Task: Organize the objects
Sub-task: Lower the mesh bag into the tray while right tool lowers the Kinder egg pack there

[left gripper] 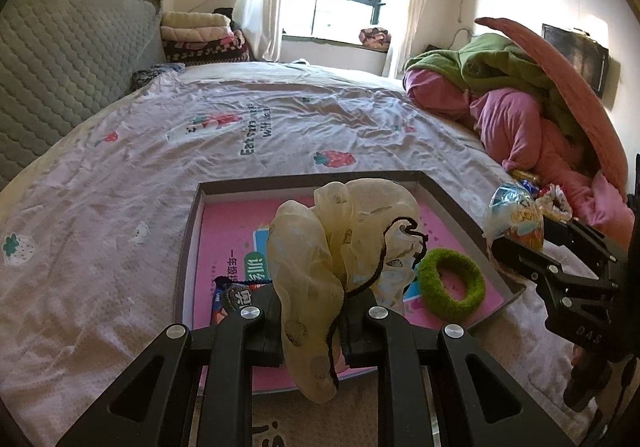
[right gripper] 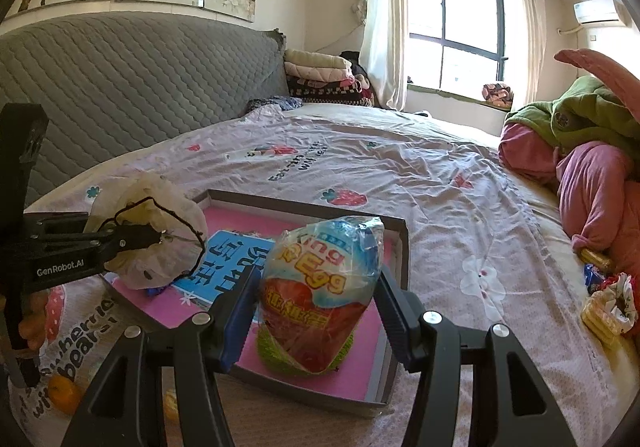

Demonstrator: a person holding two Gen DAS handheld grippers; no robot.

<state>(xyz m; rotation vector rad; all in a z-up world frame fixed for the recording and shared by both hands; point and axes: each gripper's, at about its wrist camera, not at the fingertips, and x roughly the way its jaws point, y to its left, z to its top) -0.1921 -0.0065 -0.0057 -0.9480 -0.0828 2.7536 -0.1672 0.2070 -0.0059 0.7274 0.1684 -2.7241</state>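
A crumpled cream fabric pouch [left gripper: 340, 247] with a dark drawstring is pinched tight in the left gripper [left gripper: 312, 331] above a shallow pink-lined box [left gripper: 192, 231] set on the strawberry-print bedspread [left gripper: 120, 167]. A wrapped toy egg [right gripper: 320, 295] is clasped between the half-spread jaws of the right gripper [right gripper: 316, 311] over the box's near right corner. A green hair ring [left gripper: 452, 283] and a biscuit packet [left gripper: 226, 297] are seen inside the box; loose snacks [right gripper: 604, 307] are scattered beside heaped pink and green bedding [left gripper: 500, 95].
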